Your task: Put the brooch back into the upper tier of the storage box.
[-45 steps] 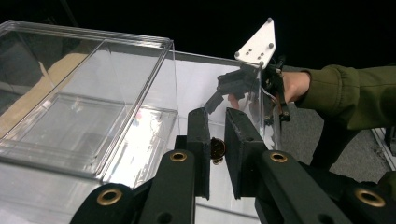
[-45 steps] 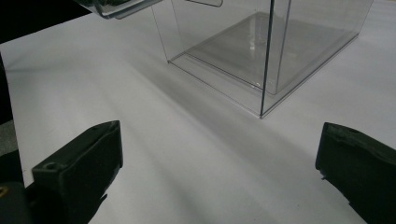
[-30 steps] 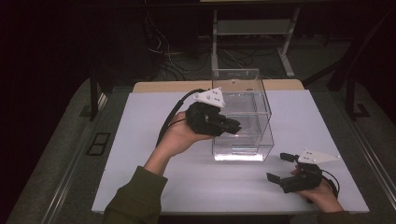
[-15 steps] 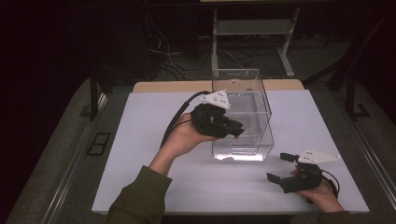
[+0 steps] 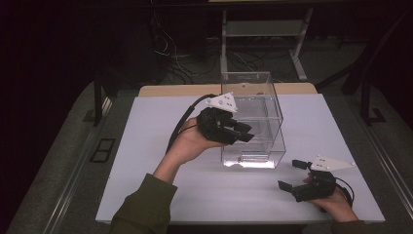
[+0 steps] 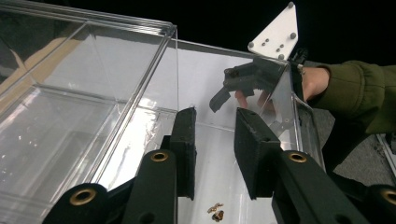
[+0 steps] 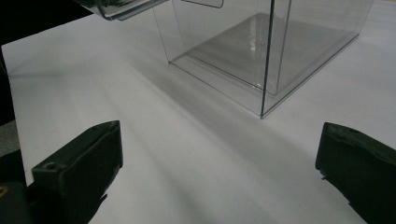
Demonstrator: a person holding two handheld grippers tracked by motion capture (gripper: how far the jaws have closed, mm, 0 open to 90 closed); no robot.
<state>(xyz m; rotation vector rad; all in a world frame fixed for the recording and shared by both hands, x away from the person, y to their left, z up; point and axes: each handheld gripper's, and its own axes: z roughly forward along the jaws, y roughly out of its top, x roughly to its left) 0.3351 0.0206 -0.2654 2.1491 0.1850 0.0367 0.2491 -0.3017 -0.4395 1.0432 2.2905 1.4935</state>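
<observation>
On white tabletop (image 5: 160, 146) — clear acrylic box (image 5: 253, 122) | left gripper (image 5: 242, 132) opening, empty | right gripper (image 5: 293, 174) wide, empty

From my remote seat the room's really dark. A white tabletop (image 5: 160, 146) sits lit in the middle, with a wooden edge (image 5: 165, 90) poking out at its far side. Grey carpet floor (image 5: 63, 161) around it, cables (image 5: 170, 48) trailing behind, and what I think is a light metal stand (image 5: 263, 29) at the back.
</observation>
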